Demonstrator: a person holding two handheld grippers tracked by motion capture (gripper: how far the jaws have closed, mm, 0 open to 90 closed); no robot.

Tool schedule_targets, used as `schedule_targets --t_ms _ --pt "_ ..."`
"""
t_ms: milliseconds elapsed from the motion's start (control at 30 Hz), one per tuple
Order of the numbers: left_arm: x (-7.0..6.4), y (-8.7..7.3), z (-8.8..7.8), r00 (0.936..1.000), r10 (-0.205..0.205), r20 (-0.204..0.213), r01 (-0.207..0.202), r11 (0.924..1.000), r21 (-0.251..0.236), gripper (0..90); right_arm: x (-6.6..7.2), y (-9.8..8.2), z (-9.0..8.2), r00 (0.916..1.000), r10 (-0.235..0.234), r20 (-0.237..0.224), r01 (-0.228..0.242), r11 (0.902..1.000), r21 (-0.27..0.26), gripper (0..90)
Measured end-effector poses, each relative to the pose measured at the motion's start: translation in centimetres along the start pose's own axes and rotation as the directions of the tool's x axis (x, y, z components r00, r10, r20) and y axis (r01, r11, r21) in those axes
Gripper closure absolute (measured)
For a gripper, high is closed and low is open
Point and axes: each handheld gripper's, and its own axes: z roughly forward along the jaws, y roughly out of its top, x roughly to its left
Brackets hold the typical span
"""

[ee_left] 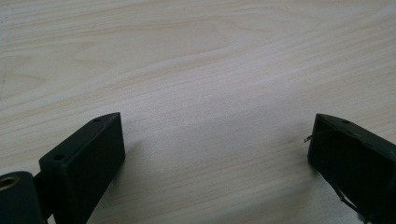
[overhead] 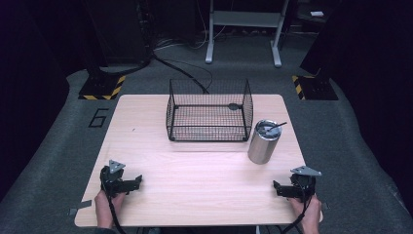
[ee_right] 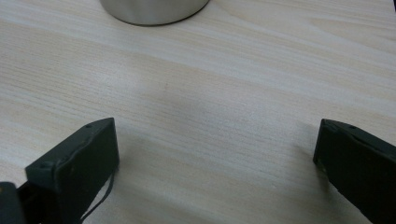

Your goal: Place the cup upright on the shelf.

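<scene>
A black wire basket (overhead: pixel 209 111) stands at the back middle of the light wooden table (overhead: pixel 195 165), with a small dark object (overhead: pixel 234 106) on its floor at the back right. To its right stands a steel tumbler (overhead: pixel 263 141) with a dark lid and a straw; its base (ee_right: pixel 154 10) lies ahead of the right gripper. My left gripper (overhead: pixel 139 181) rests near the front left edge, open, jaws wide over bare wood (ee_left: pixel 215 135). Near the front right edge my right gripper (overhead: pixel 275 187) is open too, nothing between its fingers (ee_right: pixel 84 158).
Grey carpet surrounds the table. A white metal stand (overhead: pixel 243 29) and cables lie beyond the far edge, with yellow-black striped bases (overhead: pixel 102 87) at both sides. The person's hands (overhead: pixel 104 209) hold the grippers at the near edge.
</scene>
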Motion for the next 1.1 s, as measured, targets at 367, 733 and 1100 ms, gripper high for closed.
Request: schedule_targets --t_ms 367,733,1100 --pt "0.0 0.0 0.0 1.0000 0.000 0.000 0.000 1.0000 0.000 3.8 0.1 0.3 0.0 0.9999 -0.004 0.011 0.004 0.9996 0.026 0.0" --pt "0.0 0.0 0.0 1.0000 0.001 0.000 -0.001 1.0000 0.000 3.9 0.0 1.2 -1.3 0.9997 0.024 -0.002 -0.024 0.9997 -0.002 0.0" --pt "0.0 0.0 0.0 1.0000 -0.001 0.000 0.001 1.0000 -0.002 3.9 0.7 3.1 -2.8 0.9994 0.017 -0.029 -0.018 0.9994 -0.030 0.0"
